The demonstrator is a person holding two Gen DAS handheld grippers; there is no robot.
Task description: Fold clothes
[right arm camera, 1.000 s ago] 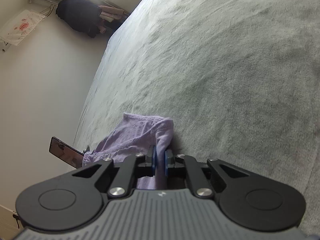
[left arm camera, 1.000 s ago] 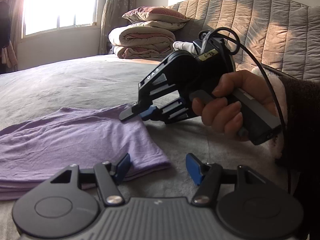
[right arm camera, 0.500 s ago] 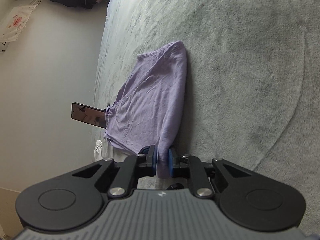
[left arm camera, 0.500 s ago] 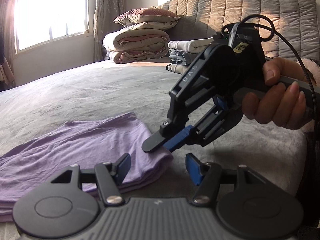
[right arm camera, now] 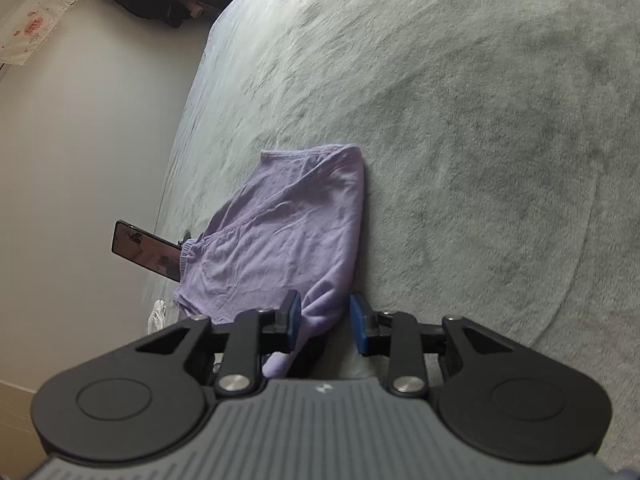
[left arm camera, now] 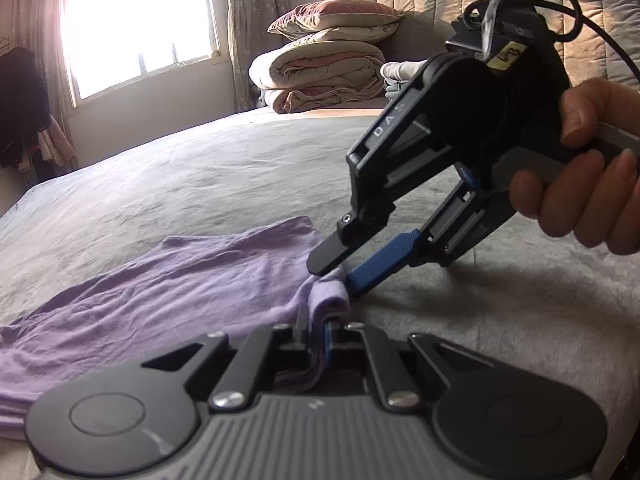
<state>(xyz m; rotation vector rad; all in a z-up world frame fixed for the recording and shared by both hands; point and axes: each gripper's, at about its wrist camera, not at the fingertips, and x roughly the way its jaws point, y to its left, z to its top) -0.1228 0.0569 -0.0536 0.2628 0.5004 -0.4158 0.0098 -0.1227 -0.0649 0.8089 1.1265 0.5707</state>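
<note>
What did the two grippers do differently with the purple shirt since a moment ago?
The left gripper was open beside the purple shirt; now it is shut on the shirt's corner. The right gripper, which had been pinching that corner, is opening, with cloth loose between its jaws. The shirt remains folded on the grey bed.

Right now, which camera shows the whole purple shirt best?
The right wrist view: the purple shirt lies there almost whole on the grey bed, its far edges clear. The left wrist view shows it low and stretched, its near corner pinched in the left tongs, with the right tongs opening beside it.
</note>
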